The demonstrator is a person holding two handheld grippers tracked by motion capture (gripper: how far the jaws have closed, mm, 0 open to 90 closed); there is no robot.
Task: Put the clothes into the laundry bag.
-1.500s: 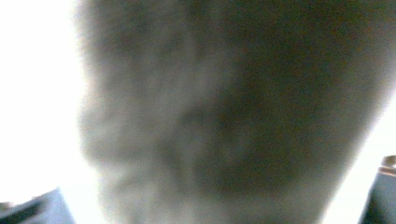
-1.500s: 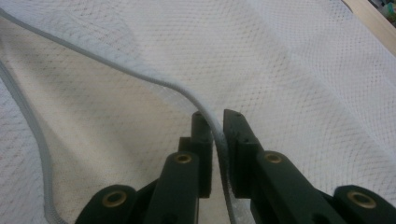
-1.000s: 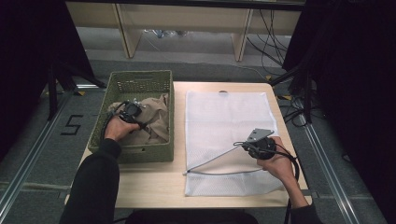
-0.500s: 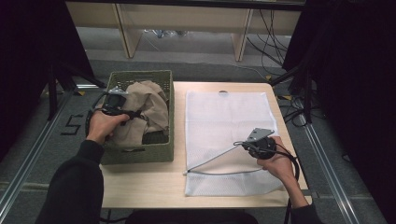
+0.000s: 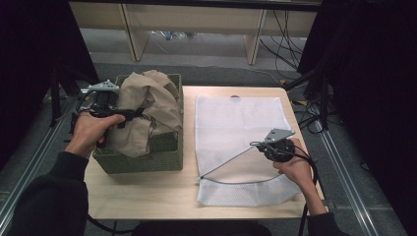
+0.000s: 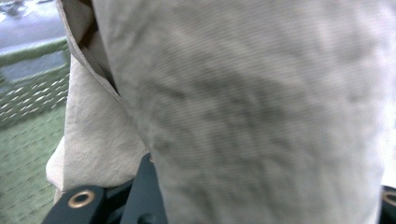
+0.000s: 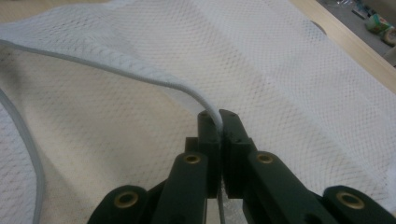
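Left claw point(image 5: 129, 114), at the left of the high view, clamped on beige cloth point(image 5: 147, 105), lifted above green woven basket point(image 5: 162, 152); cloth draped over its jaws in the left gripper view point(image 6: 261, 116). Right claw point(image 5: 258, 146), lower right of the frame, just closed tight on the grey-corded rim of white mesh bag point(image 5: 236, 123), cord pinched between the pads point(image 7: 211, 122). Bag spread flat on wooden bench point(image 5: 147, 196). Beyond, grey floor and loose cables point(image 5: 285, 29).

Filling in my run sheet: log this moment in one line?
left gripper: grips beige cloth above green basket | right gripper: pinches mesh bag rim, opening lifted
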